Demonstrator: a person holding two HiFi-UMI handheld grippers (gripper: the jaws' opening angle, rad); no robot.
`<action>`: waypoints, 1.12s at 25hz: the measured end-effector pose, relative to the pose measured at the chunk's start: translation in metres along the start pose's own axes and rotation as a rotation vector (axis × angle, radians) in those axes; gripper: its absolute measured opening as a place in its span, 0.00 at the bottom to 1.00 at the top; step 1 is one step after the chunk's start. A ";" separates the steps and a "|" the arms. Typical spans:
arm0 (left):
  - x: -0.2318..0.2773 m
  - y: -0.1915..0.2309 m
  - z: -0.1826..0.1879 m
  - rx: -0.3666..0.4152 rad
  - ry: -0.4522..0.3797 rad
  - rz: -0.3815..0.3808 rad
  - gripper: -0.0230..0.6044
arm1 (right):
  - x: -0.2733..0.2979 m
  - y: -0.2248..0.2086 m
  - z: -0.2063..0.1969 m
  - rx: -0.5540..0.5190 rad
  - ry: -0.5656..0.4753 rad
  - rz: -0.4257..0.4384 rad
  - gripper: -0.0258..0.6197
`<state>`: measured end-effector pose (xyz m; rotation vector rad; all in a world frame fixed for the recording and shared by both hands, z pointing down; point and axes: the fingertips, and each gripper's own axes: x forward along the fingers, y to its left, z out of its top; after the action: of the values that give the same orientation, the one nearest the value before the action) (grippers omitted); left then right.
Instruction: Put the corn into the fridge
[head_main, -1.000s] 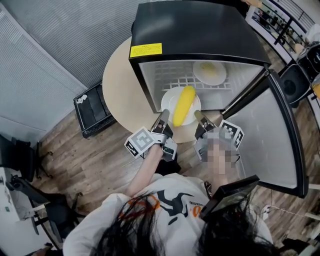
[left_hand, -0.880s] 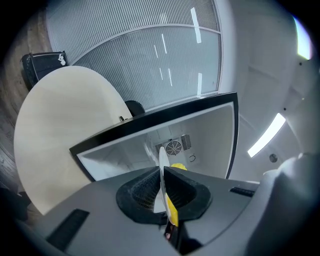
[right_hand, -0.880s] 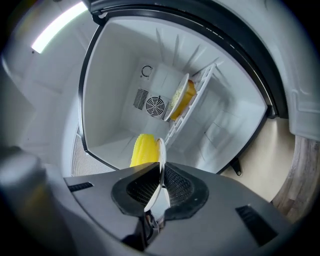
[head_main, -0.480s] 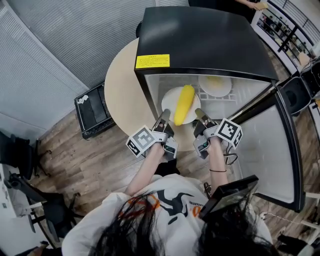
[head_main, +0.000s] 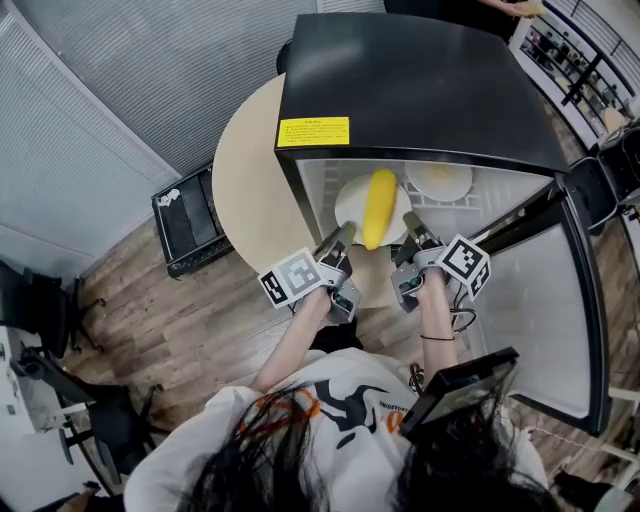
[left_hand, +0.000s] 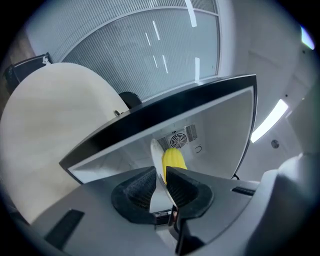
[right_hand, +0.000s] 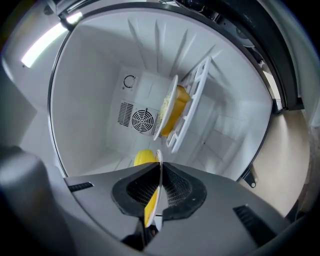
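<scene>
Since both grippers share one load, what matters is how the yellow cob of corn (head_main: 379, 207) lies between them. It rests on a round white plate (head_main: 349, 199), with its long axis pointing away from the person and into the open black mini fridge (head_main: 420, 80). The left gripper (head_main: 340, 238) is closed on the plate's near-left rim and the right gripper (head_main: 412, 228) on its near-right rim — each gripper view shows the thin white edge pinched between dark pads, with the cob just beyond. Neither gripper is nearer; the corn sits midway. The plate is already partly inside the fridge mouth. A second white plate with yellow food (right_hand: 169, 111) sits on the white wire shelf (right_hand: 194, 102) to the right, so the push forward probably has to run straight — clear of that shelf.
</scene>
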<state>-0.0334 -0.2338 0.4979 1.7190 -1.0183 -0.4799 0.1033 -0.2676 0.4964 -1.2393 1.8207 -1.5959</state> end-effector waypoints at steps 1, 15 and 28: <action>0.001 -0.001 -0.001 0.033 0.018 0.001 0.13 | 0.001 0.000 0.003 0.001 -0.018 -0.005 0.08; 0.005 0.012 -0.001 -0.297 -0.146 0.005 0.06 | 0.028 0.013 0.010 -0.715 0.020 -0.220 0.11; 0.016 0.013 0.015 -0.449 -0.234 0.028 0.06 | 0.019 0.038 0.021 -0.814 -0.043 -0.170 0.11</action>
<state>-0.0402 -0.2567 0.5066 1.2668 -1.0058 -0.8376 0.0969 -0.2973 0.4596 -1.7690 2.4931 -0.8704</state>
